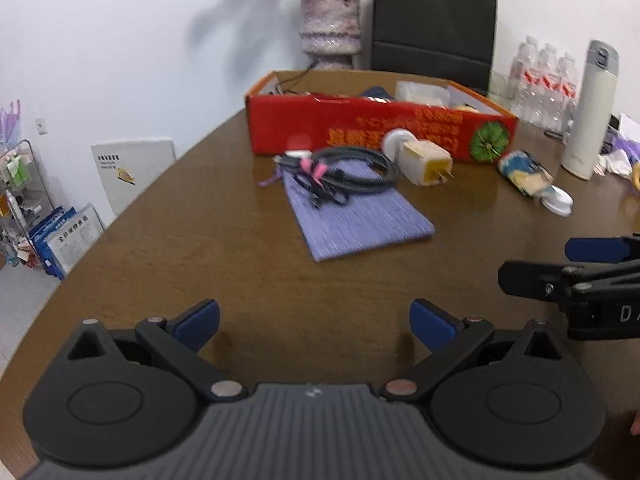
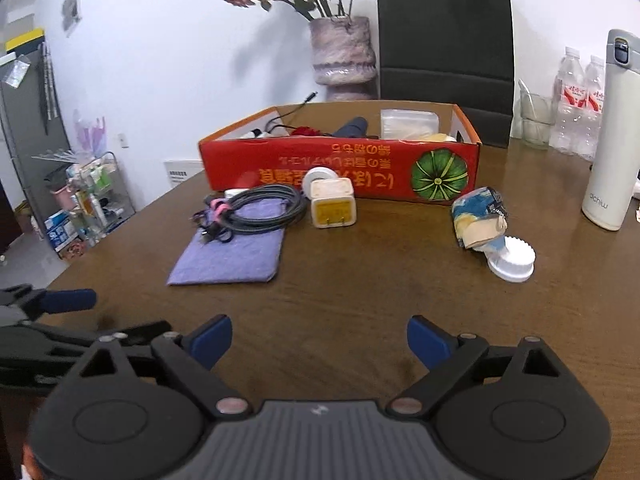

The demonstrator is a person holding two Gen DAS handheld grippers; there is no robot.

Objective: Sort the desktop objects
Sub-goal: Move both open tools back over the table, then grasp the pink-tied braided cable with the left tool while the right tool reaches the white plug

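Left tool: jaws spread wide, nothing between them, over bare worktop. Right tool: likewise wide and empty.

Only the left view shows the worktop's curved left edge in full, with the floor and a wire rack beyond it. Only the right view shows into the red box, already holding several items, and the flowers above the vase.

Items to sort lie in front of the box: a coiled cable resting on a purple pouch, a cream plug adapter just beside it, and a crumpled tube with white cap, well apart to the right. A white flask stands near the right edge.

Open worktop lies between both tools and the items.
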